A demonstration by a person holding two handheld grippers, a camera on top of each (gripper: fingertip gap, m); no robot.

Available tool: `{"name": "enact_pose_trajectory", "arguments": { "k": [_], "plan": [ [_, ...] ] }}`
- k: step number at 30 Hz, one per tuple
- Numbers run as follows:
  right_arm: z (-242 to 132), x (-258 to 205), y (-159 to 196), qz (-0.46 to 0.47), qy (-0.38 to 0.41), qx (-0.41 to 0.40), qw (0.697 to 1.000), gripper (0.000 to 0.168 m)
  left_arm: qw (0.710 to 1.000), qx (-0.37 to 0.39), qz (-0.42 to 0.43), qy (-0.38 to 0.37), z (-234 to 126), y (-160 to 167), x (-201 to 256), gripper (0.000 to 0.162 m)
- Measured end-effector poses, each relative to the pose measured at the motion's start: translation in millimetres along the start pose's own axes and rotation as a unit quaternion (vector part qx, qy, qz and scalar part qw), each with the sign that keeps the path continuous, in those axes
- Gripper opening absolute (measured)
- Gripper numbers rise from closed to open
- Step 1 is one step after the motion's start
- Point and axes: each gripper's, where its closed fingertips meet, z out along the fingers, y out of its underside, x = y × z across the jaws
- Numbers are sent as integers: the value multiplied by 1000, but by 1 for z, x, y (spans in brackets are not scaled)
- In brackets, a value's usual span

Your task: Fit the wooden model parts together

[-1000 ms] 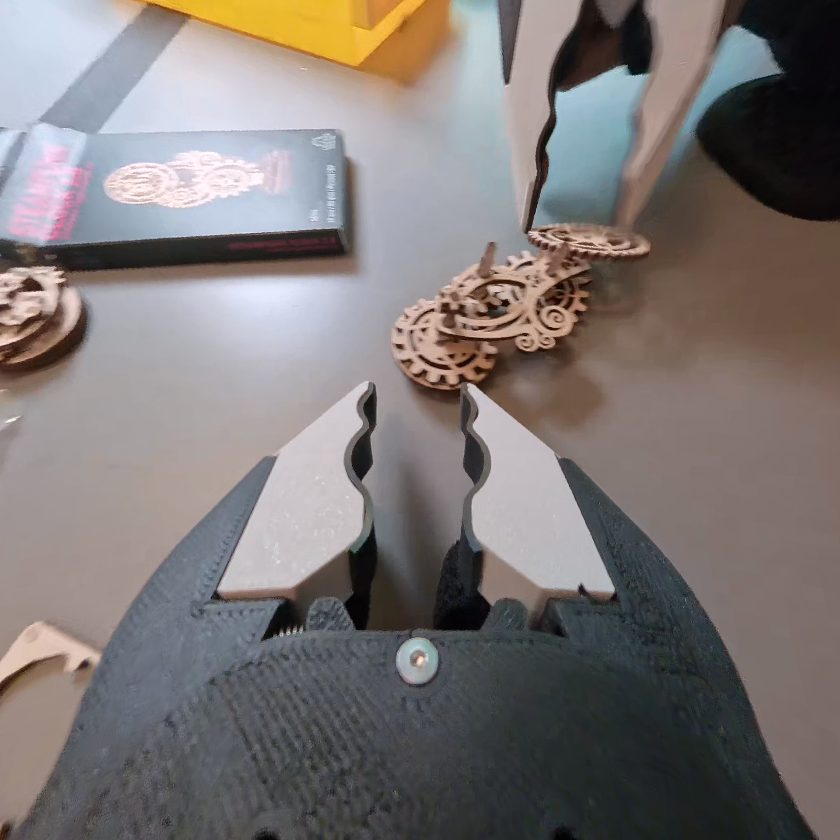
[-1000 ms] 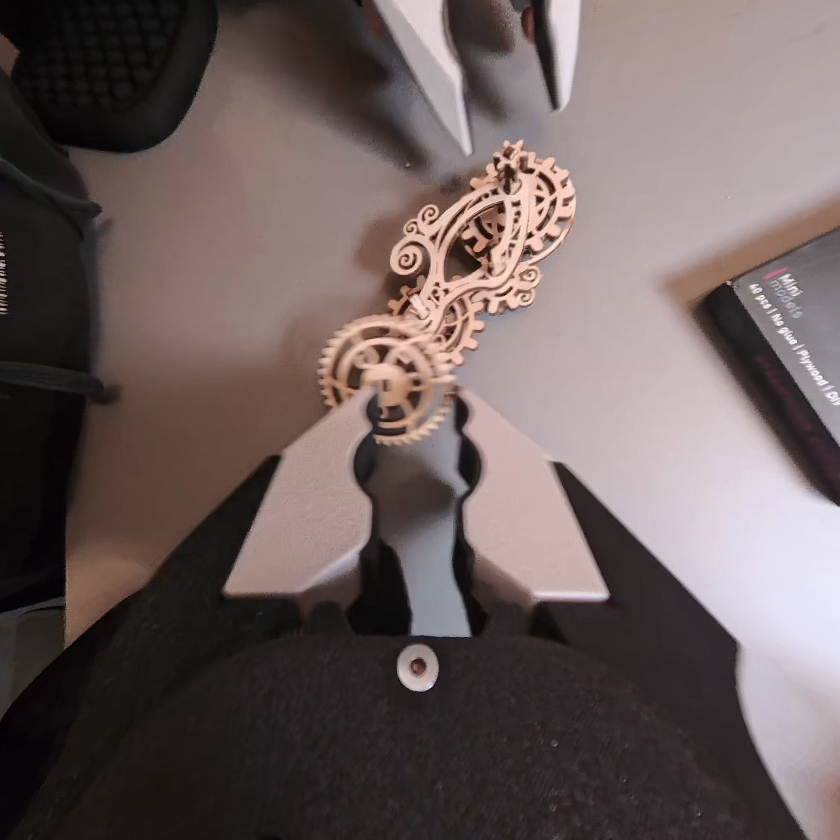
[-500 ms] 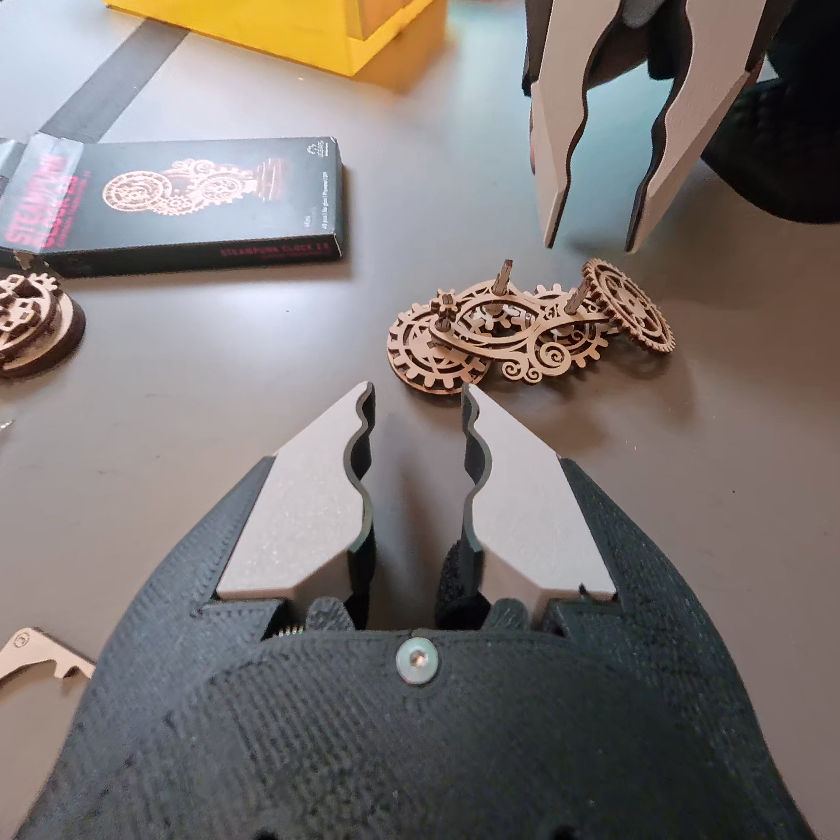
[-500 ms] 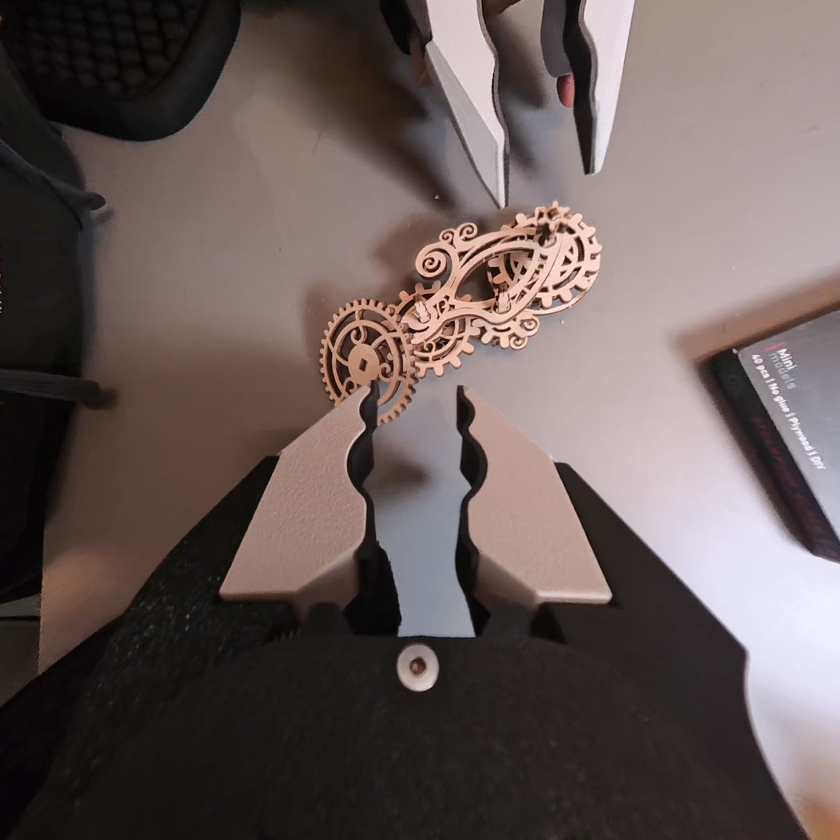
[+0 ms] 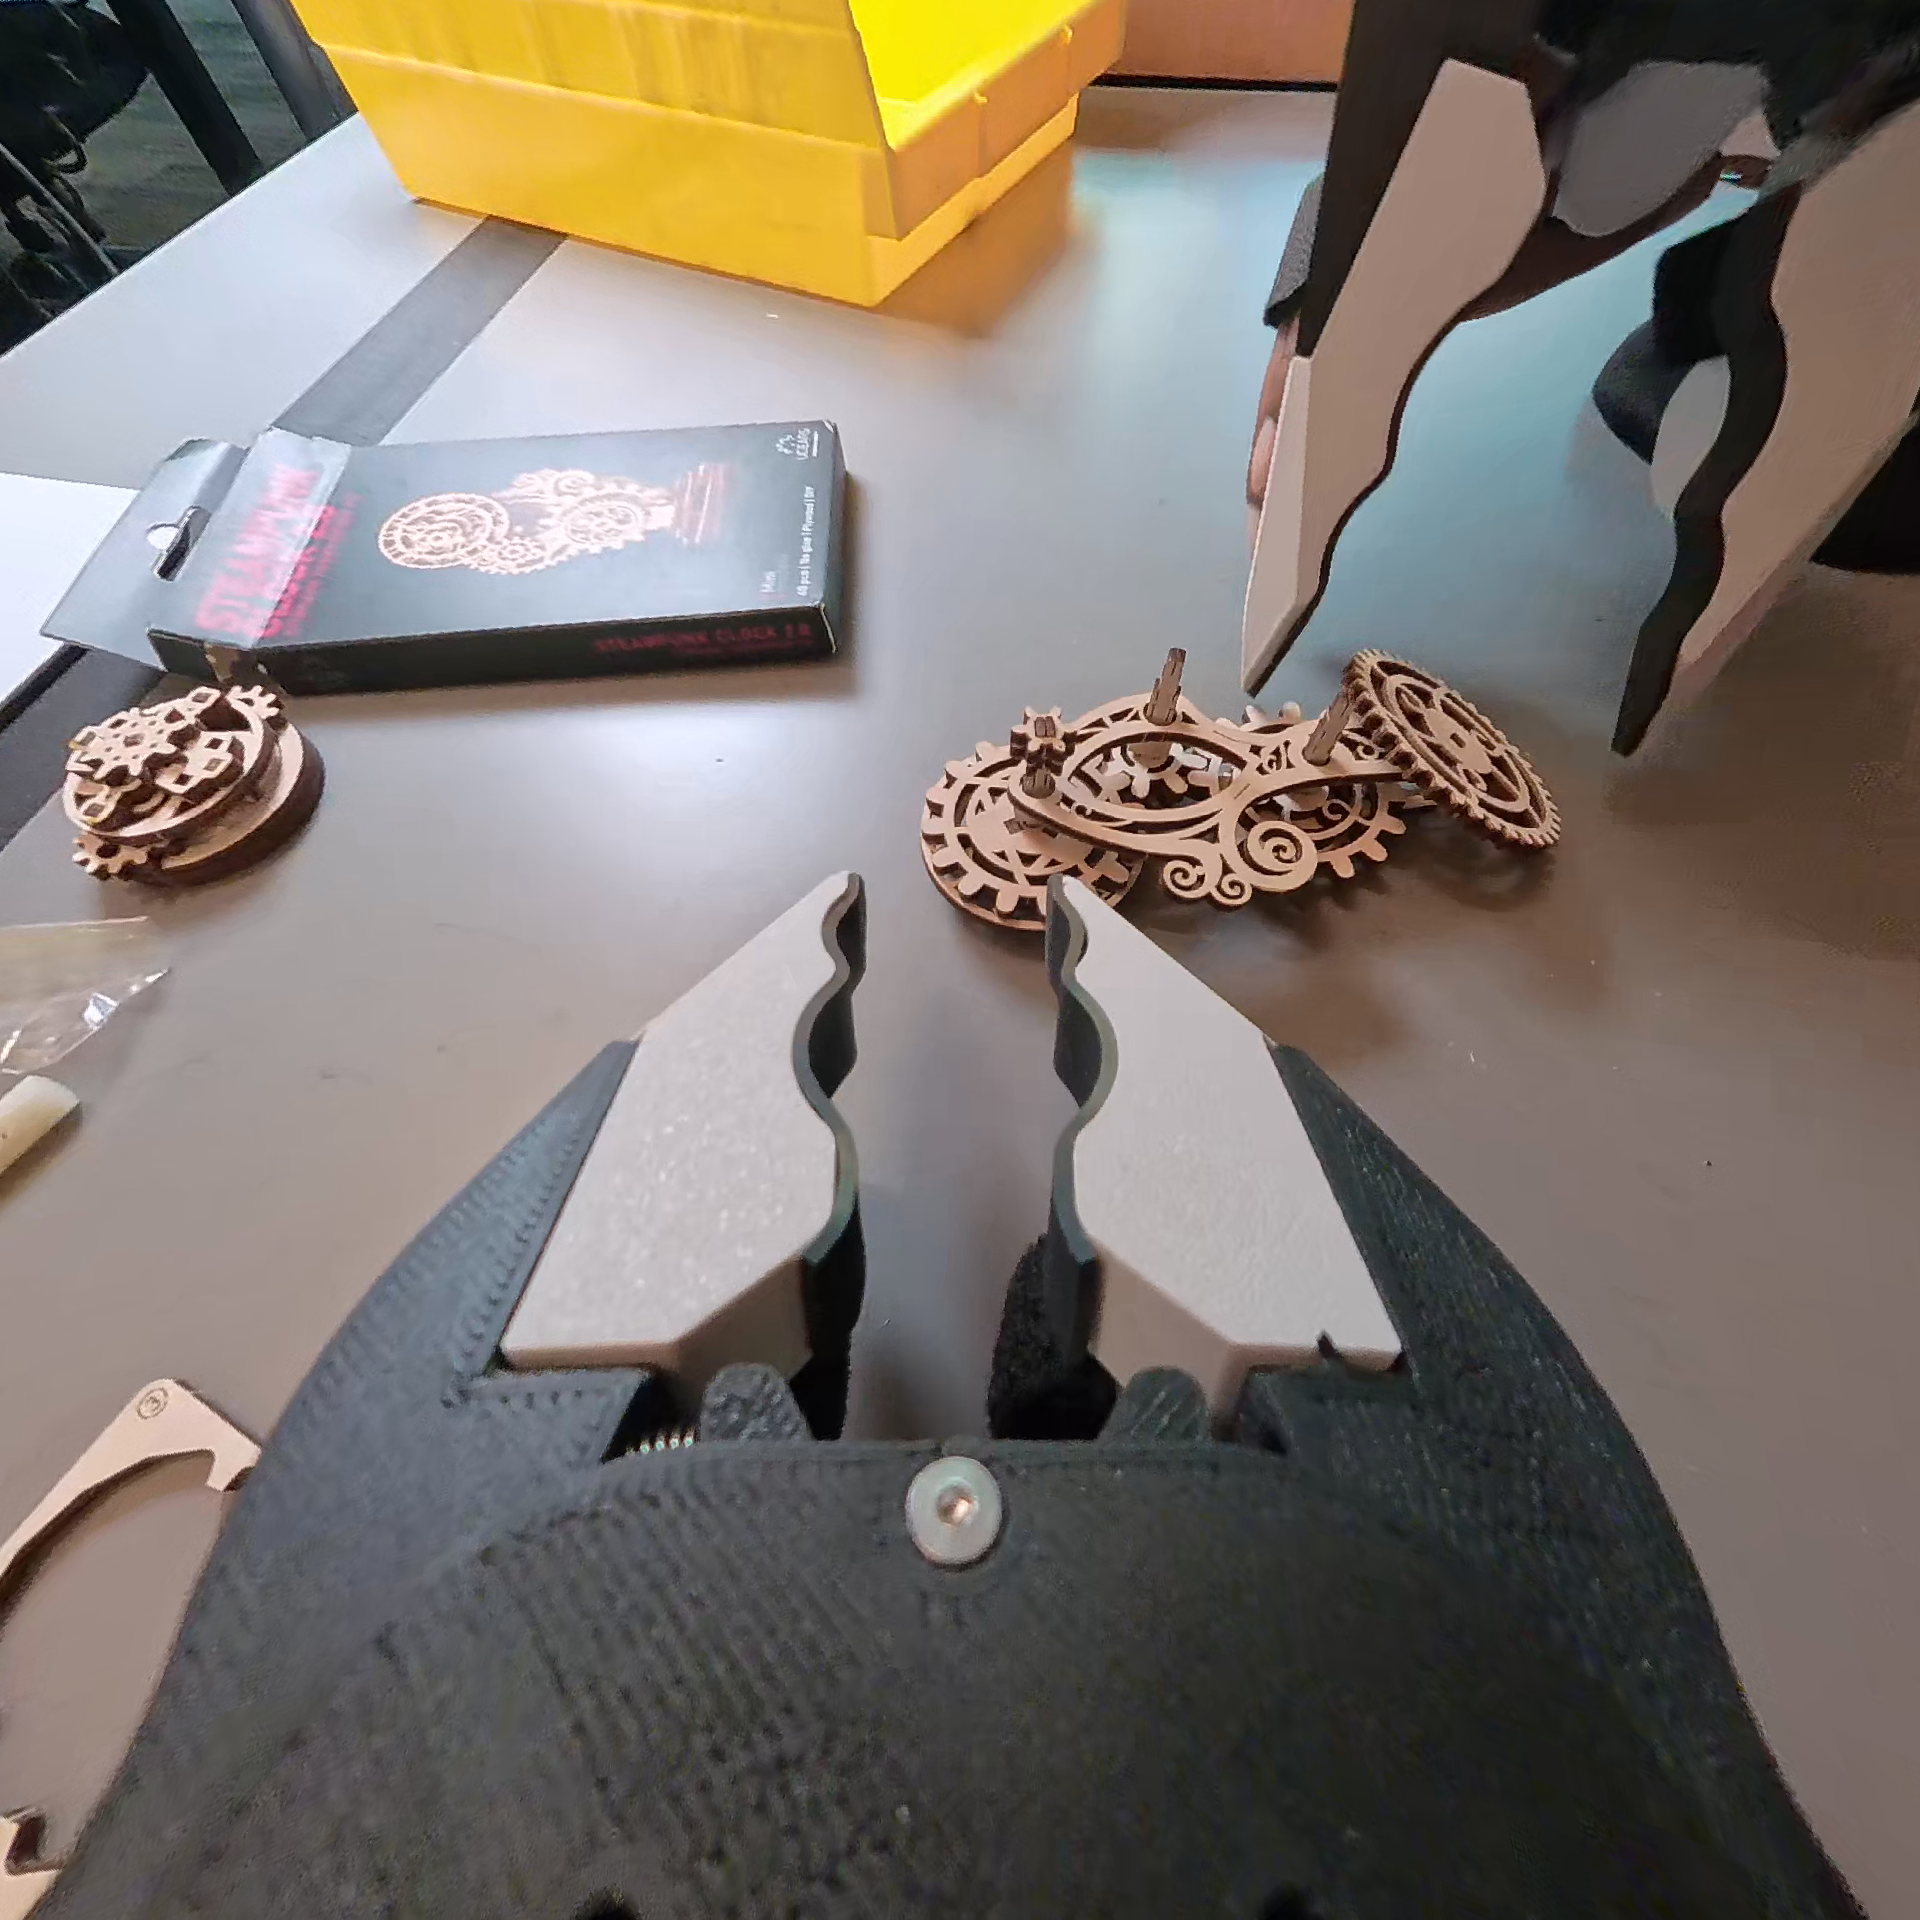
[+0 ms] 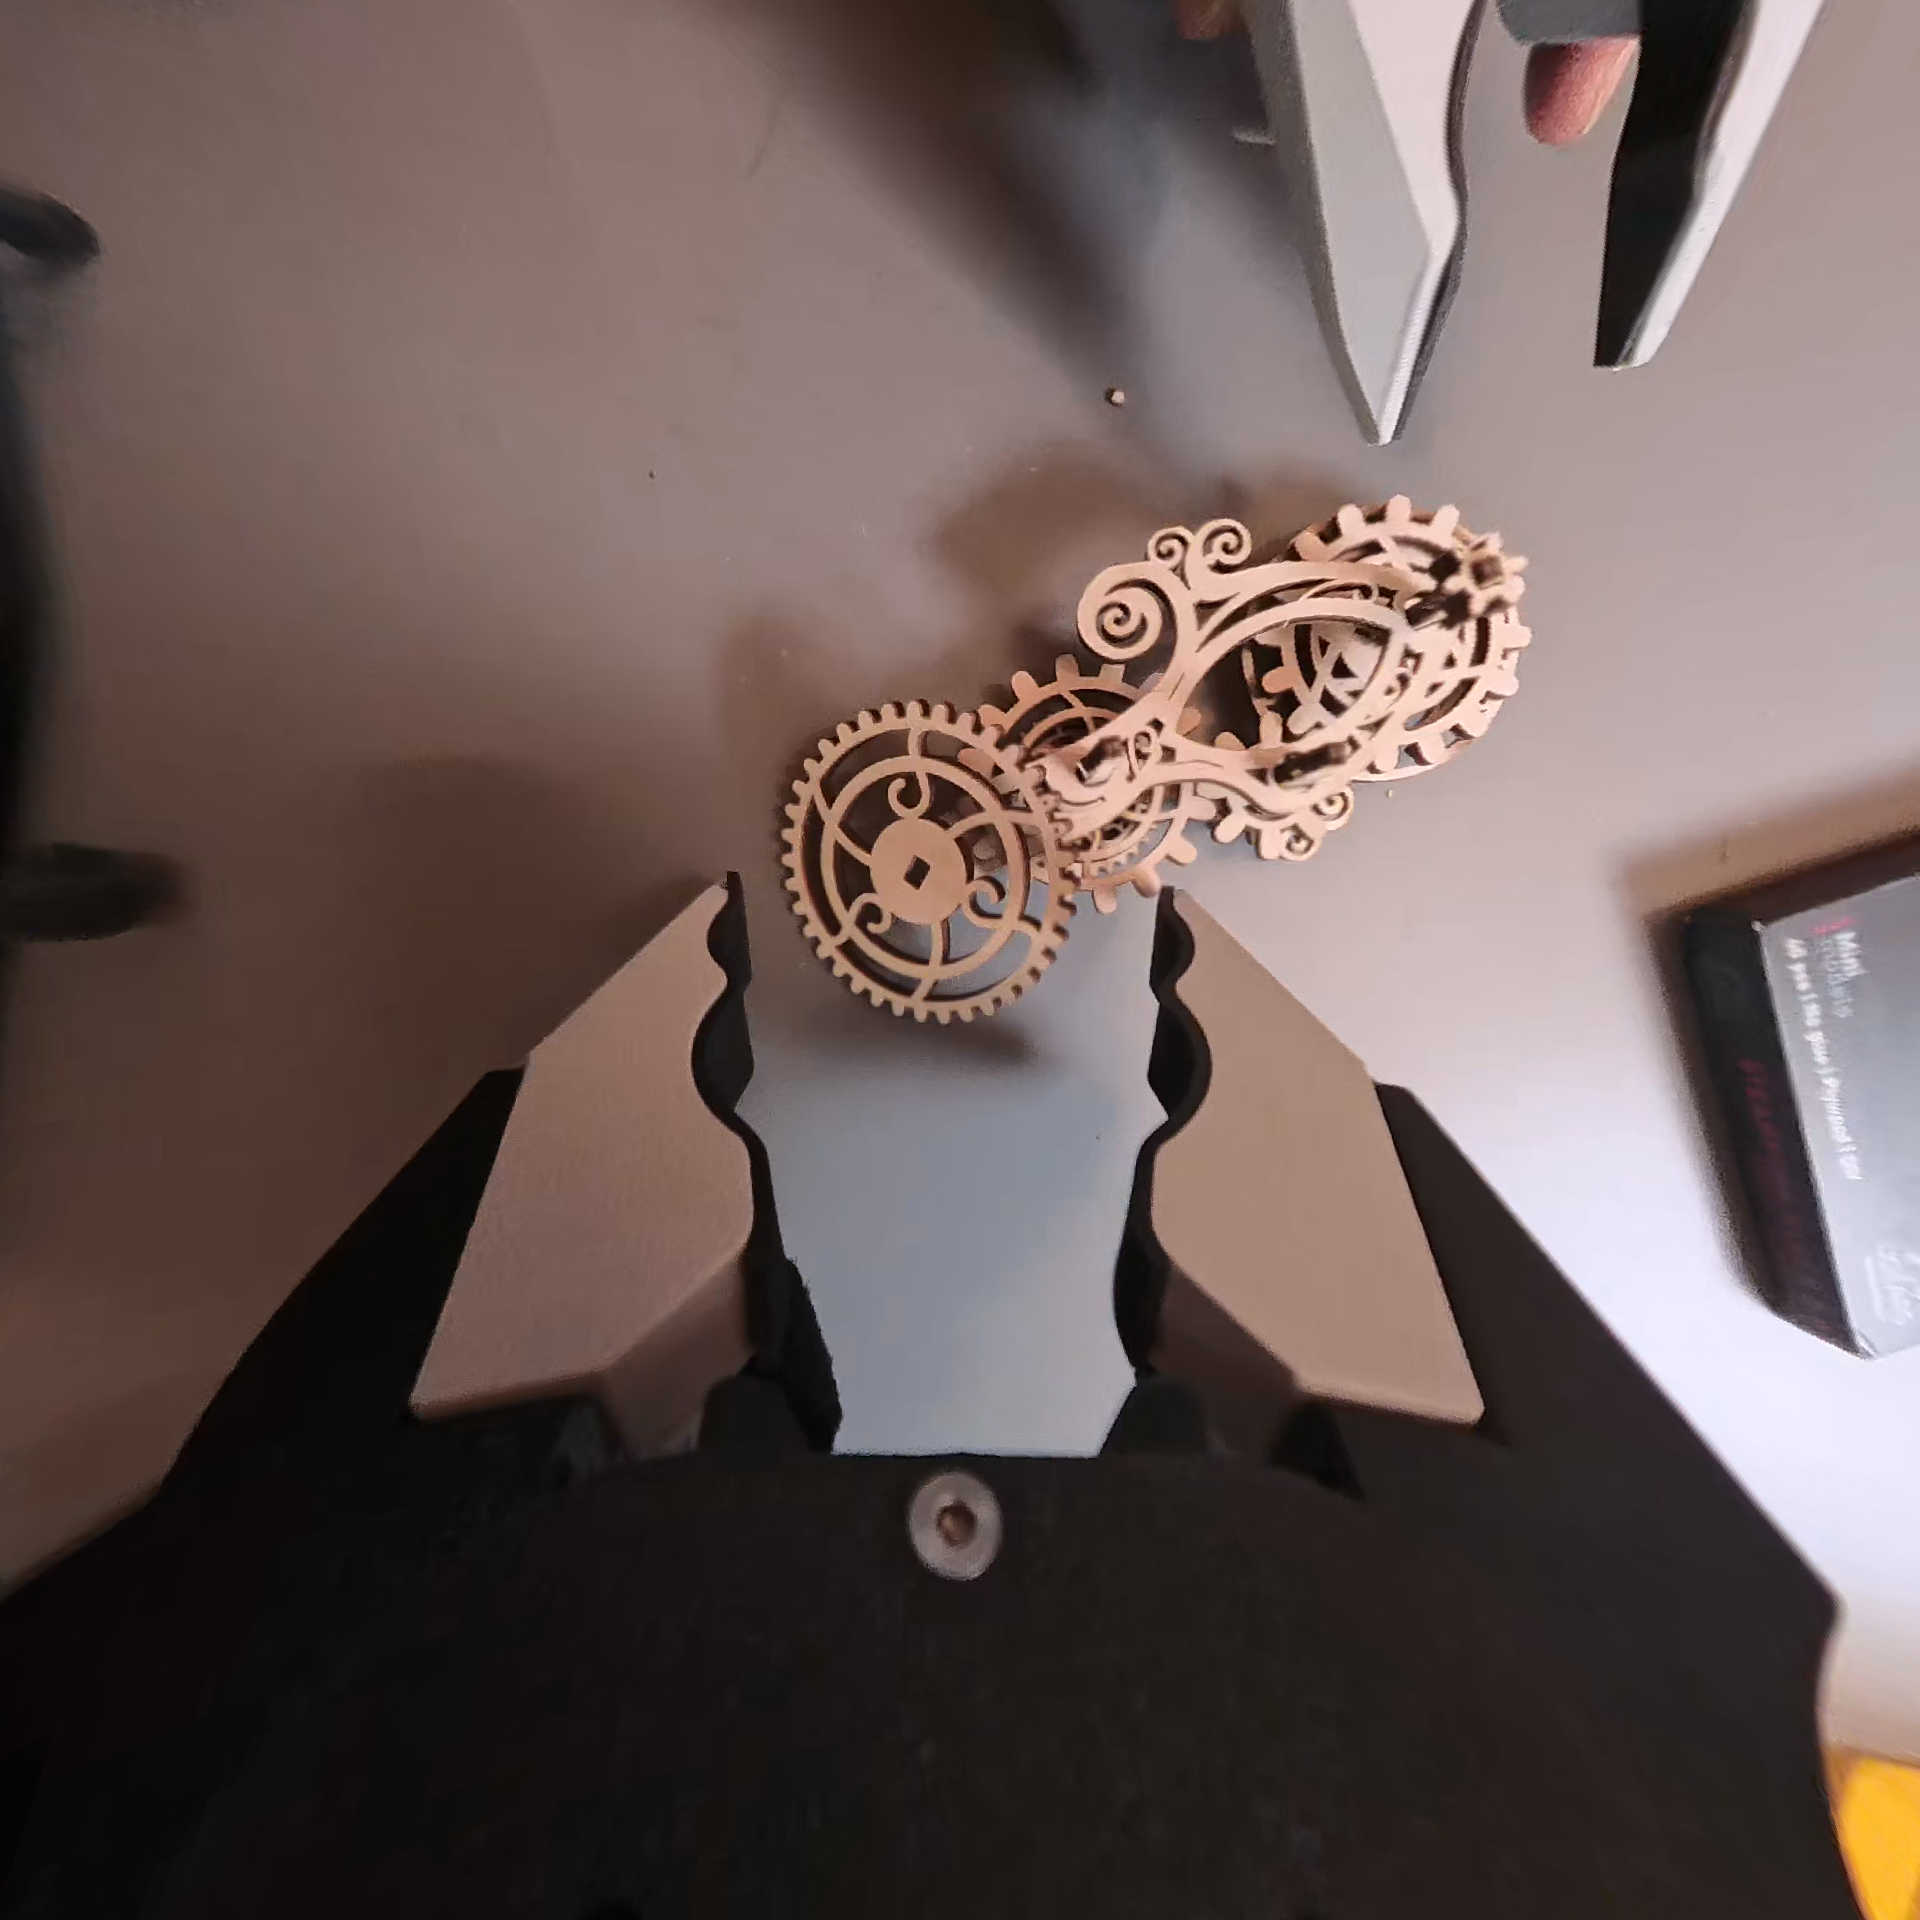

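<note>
two wooden assemblies (image 5: 1226, 800) (image 5: 182, 779); one box (image 5: 499, 551)

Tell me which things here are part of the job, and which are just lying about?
In use: wooden gear assembly; loose big gear leaning on it; left gripper; right gripper.

Lying about: black box; yellow box; small round wooden model; plastic bag.

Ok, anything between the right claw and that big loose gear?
Nothing visible. The right claw is open, and the big gear lies just past its tips, leaning against the wooden gear assembly. Only bare table shows between the jaws. The left claw hangs beyond the assembly.
</note>
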Motion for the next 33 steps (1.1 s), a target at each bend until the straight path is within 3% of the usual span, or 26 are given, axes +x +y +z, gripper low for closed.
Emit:
{"name": "enact_pose_trajectory", "arguments": {
  "k": [4, 12, 14, 24, 33],
  "plan": [
    [7, 1, 5, -7, 26, -33, 999, 76, 1000, -2, 5, -3, 0, 0, 0, 34],
    [7, 7, 5, -14, 50, -38, 998, 48, 1000, -16, 17, -7, 3, 4, 1, 35],
    [7, 7, 6, -11, 47, -34, 998, 47, 1000, -19, 20, -8, 3, 5, 2, 36],
    [-4, 5, 4, -3, 45, -21, 999, 67, 999, -29, 25, -8, 4, 8, 3, 36],
    [10, -1, 2, -3, 69, -65, 996, 79, 999, -32, 24, -8, 4, 9, 3, 36]
  ]
}}
